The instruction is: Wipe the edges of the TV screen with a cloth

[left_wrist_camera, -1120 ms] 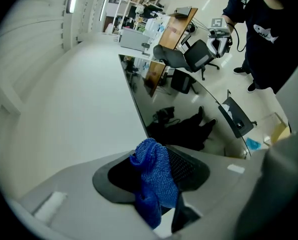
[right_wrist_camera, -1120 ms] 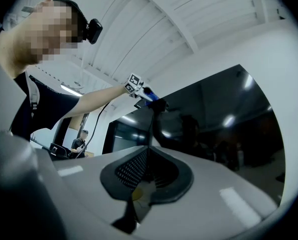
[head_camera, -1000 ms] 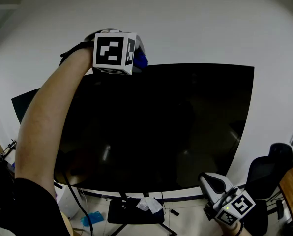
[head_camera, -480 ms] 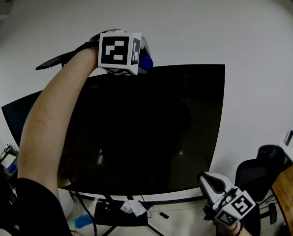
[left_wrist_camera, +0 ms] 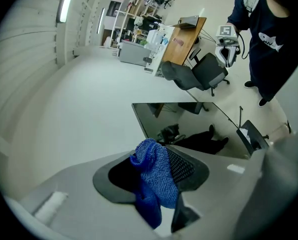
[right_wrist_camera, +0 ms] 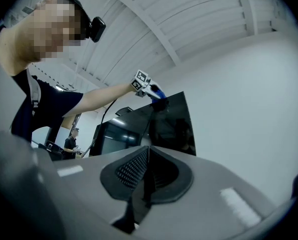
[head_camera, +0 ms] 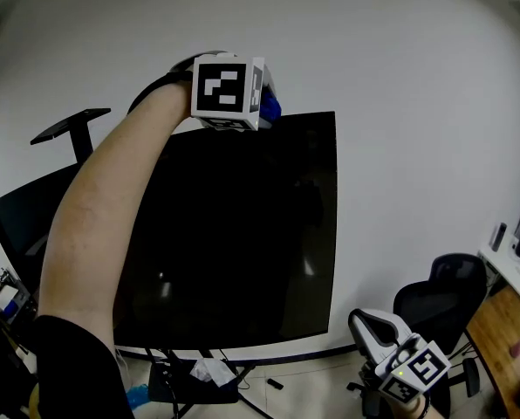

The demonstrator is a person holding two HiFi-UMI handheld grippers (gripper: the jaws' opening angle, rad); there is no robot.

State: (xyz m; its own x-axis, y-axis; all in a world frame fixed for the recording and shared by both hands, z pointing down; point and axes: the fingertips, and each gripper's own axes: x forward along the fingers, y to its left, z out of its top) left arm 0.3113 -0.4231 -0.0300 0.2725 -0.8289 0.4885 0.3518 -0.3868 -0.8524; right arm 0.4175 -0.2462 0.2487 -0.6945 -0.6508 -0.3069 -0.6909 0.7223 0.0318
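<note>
Two hand-held grippers appear in the head view: the left gripper (head_camera: 258, 103) is raised on a bare, fully extended arm (head_camera: 94, 225), its marker cube (head_camera: 225, 90) showing black-and-white squares, and it carries a blue cloth (head_camera: 271, 107) at the top edge of the dark TV screen (head_camera: 234, 243), near the middle of that edge. The right gripper (head_camera: 384, 343) hangs low at the lower right, well apart from the screen, with a similar cube. A plain white wall (head_camera: 417, 103) stands behind the TV, a second screen (head_camera: 16, 216) stands to the left, and an office chair (head_camera: 434, 299) and the corner of a wooden desk (head_camera: 504, 339) stand to the right. In the left gripper view, the jaws are clamped on the blue knitted cloth, which bunches up between the pads and hangs below them, its upper fold reaching the glossy top edge of the TV. Beyond are a pale floor (left_wrist_camera: 224, 104), chairs, a wooden desk and a person's dark shirt (left_wrist_camera: 269, 34) bearing a white shark print. In the right gripper view, the jaws are pressed together with nothing between them and point upward toward the TV. The raised arm, cube and cloth show at the TV's upper edge beneath a white ribbed ceiling (right_wrist_camera: 154, 19).
</note>
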